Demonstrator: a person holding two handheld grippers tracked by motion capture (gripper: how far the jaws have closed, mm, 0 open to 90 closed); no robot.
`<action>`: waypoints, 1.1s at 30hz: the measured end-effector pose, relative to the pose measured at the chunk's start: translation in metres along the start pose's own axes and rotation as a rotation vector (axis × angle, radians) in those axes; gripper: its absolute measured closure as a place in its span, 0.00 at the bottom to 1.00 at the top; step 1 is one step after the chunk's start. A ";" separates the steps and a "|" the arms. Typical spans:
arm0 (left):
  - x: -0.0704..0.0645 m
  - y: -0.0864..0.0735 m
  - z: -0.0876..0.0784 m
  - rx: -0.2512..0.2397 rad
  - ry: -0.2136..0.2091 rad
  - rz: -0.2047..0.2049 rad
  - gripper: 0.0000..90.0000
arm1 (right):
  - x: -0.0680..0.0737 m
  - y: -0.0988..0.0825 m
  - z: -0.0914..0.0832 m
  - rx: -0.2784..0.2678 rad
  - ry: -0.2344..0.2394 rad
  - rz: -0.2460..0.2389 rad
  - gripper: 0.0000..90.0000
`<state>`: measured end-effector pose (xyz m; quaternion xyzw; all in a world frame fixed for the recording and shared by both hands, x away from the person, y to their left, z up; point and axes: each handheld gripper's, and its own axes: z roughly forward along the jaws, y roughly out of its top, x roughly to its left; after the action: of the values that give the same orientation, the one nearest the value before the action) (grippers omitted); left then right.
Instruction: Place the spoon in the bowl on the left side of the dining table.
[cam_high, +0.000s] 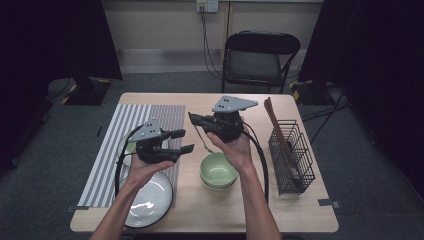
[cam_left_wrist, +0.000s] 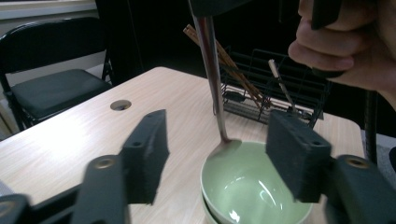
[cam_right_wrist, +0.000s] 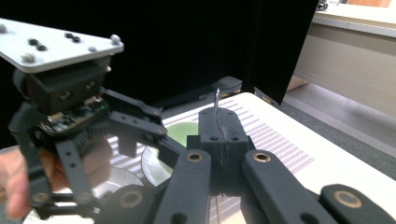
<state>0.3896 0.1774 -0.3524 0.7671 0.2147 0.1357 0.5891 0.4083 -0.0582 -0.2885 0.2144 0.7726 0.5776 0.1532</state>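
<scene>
My right gripper (cam_high: 193, 118) points left over the table's middle, shut on the thin handle of a metal spoon (cam_high: 203, 138). The spoon (cam_left_wrist: 212, 70) hangs down from it, and its scoop end rests at the rim of a pale green bowl (cam_left_wrist: 247, 186). That bowl (cam_high: 218, 170) sits just below the right hand. In the right gripper view the handle's tip (cam_right_wrist: 217, 97) pokes up between the shut jaws (cam_right_wrist: 218, 114). My left gripper (cam_high: 186, 140) hovers to the left and faces the spoon, its jaws open with nothing between the pads (cam_left_wrist: 149, 154).
A black wire basket (cam_high: 292, 155) with long chopsticks (cam_high: 275, 122) stands at the table's right. A striped placemat (cam_high: 112, 145) covers the left, with a small dish (cam_high: 128, 148) on it. A dark-rimmed white plate (cam_high: 150, 200) lies at the front. A folding chair (cam_high: 260, 55) stands behind.
</scene>
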 end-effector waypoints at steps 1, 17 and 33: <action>0.001 0.000 0.001 -0.008 -0.013 -0.021 0.45 | 0.000 0.000 0.001 -0.001 0.002 0.000 1.00; 0.008 0.004 0.009 -0.037 -0.025 -0.045 0.61 | 0.009 -0.001 0.017 0.020 0.031 -0.008 1.00; 0.018 0.005 0.000 -0.081 -0.034 -0.062 0.93 | 0.010 -0.001 0.021 0.003 0.056 0.006 1.00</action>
<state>0.4060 0.1844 -0.3480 0.7378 0.2228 0.1131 0.6271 0.4095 -0.0360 -0.2956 0.2009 0.7767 0.5827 0.1297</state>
